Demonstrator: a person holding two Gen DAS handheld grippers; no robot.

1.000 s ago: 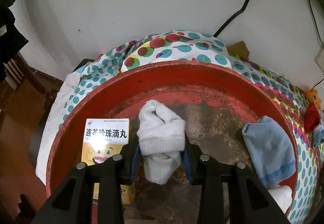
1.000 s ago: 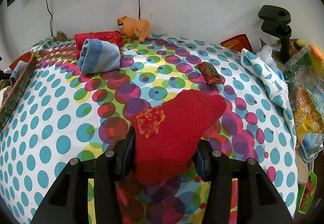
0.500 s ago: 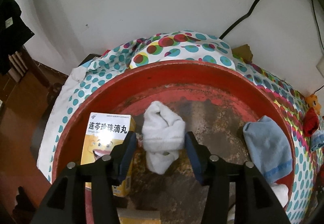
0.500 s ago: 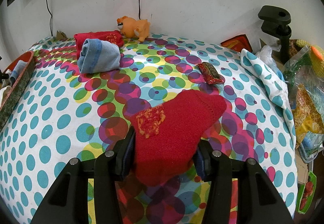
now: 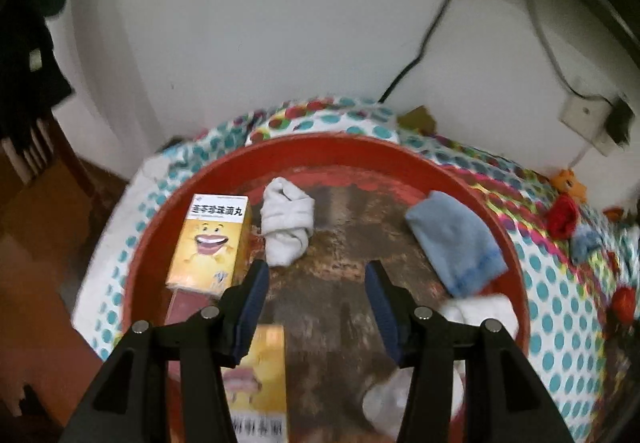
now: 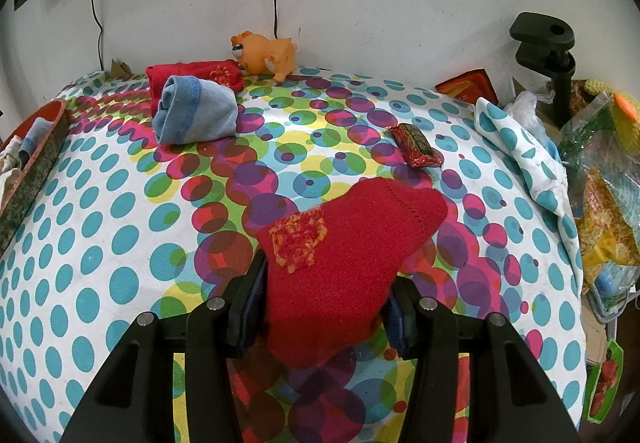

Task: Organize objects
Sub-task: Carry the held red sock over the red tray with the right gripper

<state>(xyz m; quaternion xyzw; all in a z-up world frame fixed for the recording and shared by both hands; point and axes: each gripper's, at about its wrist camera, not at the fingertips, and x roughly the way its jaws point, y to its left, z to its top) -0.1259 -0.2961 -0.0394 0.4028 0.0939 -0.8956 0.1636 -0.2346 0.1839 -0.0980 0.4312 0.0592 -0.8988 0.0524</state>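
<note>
The white sock (image 5: 286,227) lies bunched in the red tray (image 5: 472,187), just beside a yellow box (image 5: 211,243) on its left and well apart from a blue sock (image 5: 456,243) on the tray's right side. The left gripper (image 5: 316,293) hangs above the tray floor with fingers spread, holding nothing. The right gripper (image 6: 324,293) pinches a red sock (image 6: 348,255) over the dotted cloth (image 6: 100,243). Farther back on the cloth lie a folded blue sock (image 6: 196,115), a red roll (image 6: 192,77), an orange toy (image 6: 266,55) and a dark wrapper (image 6: 418,145).
</note>
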